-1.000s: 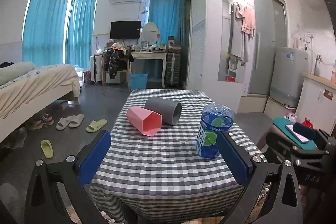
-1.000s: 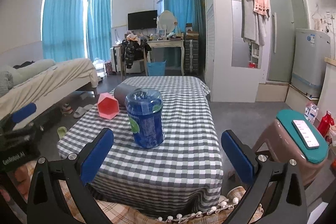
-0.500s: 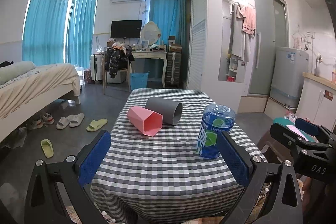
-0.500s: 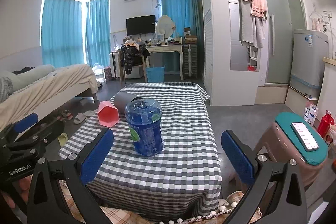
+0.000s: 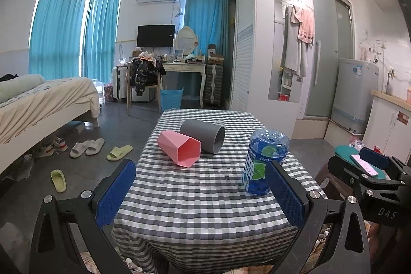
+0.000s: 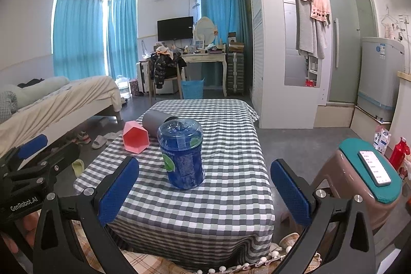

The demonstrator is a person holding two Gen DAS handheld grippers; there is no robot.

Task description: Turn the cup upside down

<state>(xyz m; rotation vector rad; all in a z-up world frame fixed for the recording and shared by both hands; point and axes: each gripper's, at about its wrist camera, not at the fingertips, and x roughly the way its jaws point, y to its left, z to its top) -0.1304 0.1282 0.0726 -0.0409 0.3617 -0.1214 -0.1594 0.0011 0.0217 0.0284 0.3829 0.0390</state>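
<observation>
- Since a second ago the right gripper has risen a little and drawn back from the desk, so the bottle sits lower in its view; the left gripper has barely shifted, and the cups and bottle lie where they were.
- Left gripper: jaws wide, holding nothing, short of the desk's near edge.
- Right gripper: jaws wide, holding nothing, also short of the near edge; it shows at the right edge of the left view.
- Pink cup: on its side on the desk, behind and left of the bottle, well apart from it, open hexagonal mouth turned toward the near right.
- Grey cup: also on its side, just behind the pink cup and touching it, mouth facing right.
- Bottle: blue, with a green lime on its label, upright on the desk's near right part, nearer the grippers than either cup.
- Stool: right of the desk, with a teal top and a phone lying on it.
</observation>
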